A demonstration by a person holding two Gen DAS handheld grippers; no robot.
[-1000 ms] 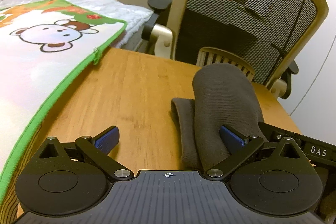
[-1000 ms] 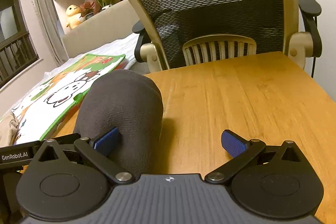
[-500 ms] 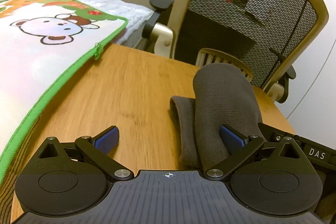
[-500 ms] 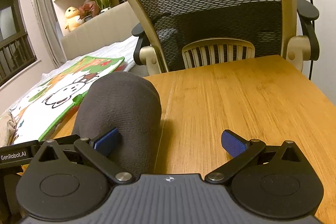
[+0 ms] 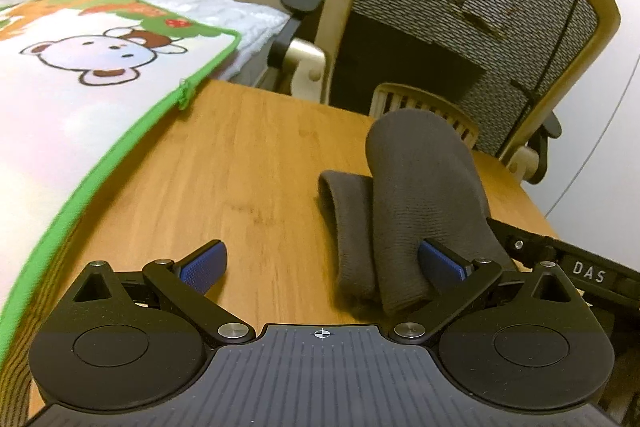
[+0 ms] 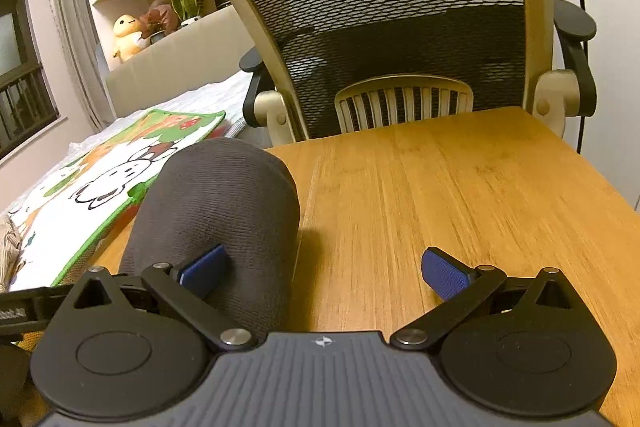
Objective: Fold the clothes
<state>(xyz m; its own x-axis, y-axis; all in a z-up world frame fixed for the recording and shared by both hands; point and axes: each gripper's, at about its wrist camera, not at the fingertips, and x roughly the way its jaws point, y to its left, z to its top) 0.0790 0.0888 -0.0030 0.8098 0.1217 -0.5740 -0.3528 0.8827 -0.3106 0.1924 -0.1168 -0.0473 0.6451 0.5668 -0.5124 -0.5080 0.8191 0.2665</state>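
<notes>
A dark grey knitted garment (image 5: 416,203) lies folded into a thick roll on the wooden table (image 5: 240,171). In the left wrist view it sits ahead and to the right, against my right fingertip (image 5: 440,263). My left gripper (image 5: 322,263) is open and holds nothing. In the right wrist view the same roll (image 6: 224,211) bulges at the left, against my left fingertip (image 6: 204,269). My right gripper (image 6: 324,269) is open and empty. The two grippers sit side by side, with the roll between them.
A mesh-backed office chair (image 6: 384,27) stands at the table's far edge. A cartoon-print mat with a green border (image 5: 80,99) overlaps the table's left side. A bed and a shelf with a plush toy (image 6: 128,37) lie beyond.
Both grippers have stayed open beside the roll. The views have shifted only slightly; the roll has not visibly moved.
</notes>
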